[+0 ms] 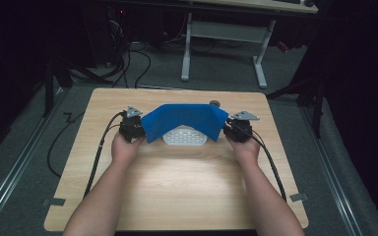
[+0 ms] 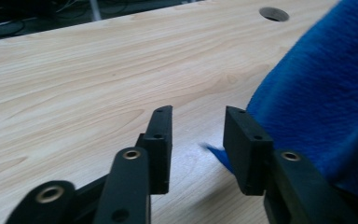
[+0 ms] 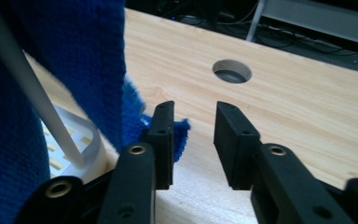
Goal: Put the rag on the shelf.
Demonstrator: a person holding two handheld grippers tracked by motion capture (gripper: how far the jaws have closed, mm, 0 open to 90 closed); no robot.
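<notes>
No writing, label, brand, number or sign can be read in any of the pictures: none on the draped blue cloth, none on the white slotted plastic basket under it, and none on the light wooden table.
</notes>
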